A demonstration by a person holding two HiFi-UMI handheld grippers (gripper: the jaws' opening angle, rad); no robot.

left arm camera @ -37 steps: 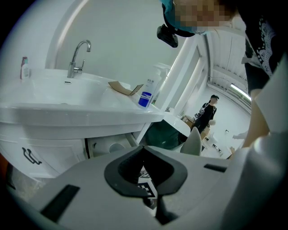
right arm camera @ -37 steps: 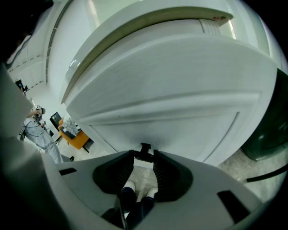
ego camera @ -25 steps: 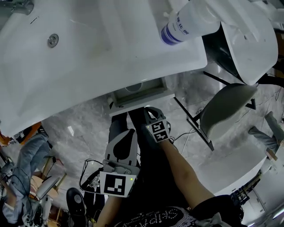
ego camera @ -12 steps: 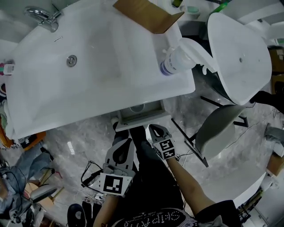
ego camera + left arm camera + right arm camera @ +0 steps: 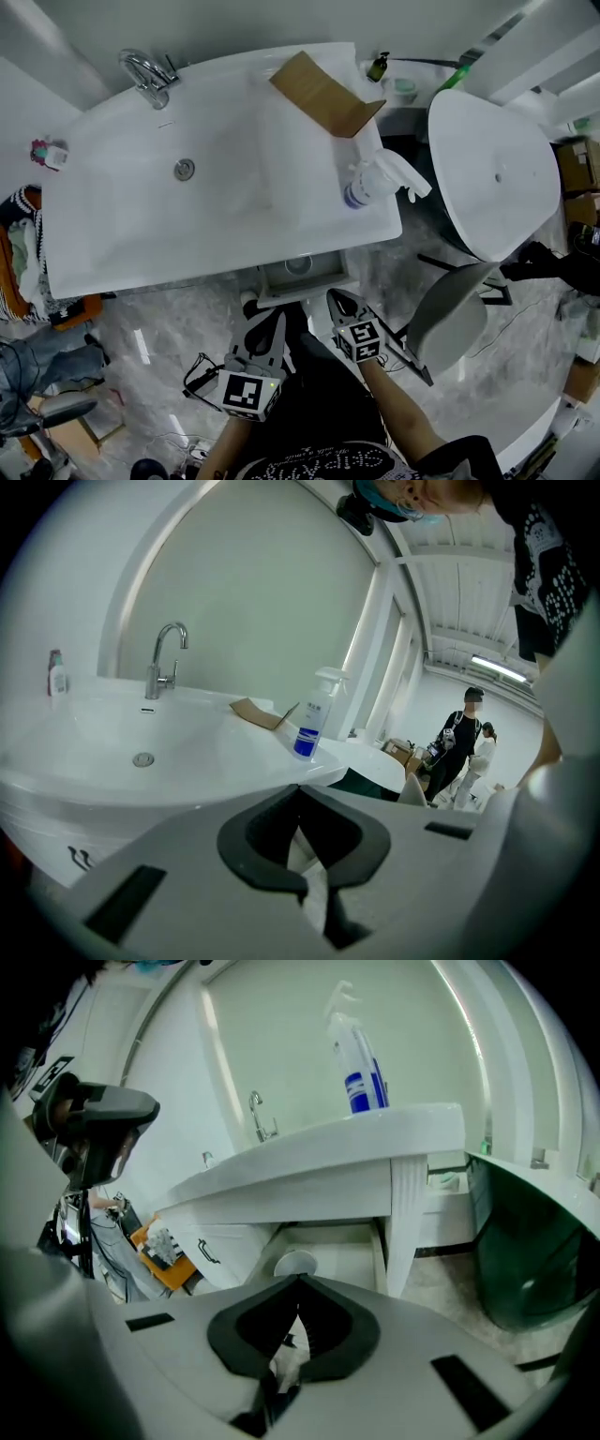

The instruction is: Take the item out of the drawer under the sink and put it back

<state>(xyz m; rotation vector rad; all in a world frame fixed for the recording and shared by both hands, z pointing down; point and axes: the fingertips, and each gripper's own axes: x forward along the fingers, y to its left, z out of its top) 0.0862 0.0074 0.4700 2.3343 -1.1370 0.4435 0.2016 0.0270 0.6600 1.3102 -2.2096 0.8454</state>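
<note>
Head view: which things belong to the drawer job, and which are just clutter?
Job: open drawer, round white item inside it, left gripper, right gripper.
Lying about: spray bottle, cardboard piece, small bottle at the sink's left edge.

The white sink (image 5: 141, 234) carries a chrome tap (image 5: 145, 70) at its back edge, a piece of brown cardboard (image 5: 323, 94), 1 spray bottle (image 5: 375, 180) standing near the right end and 1 small bottle (image 5: 49, 153) at the far left. Under it, above the grey marbled floor (image 5: 169, 319), a drawer (image 5: 267, 281) stands open with 1 round white item (image 5: 298, 266) inside.
</note>
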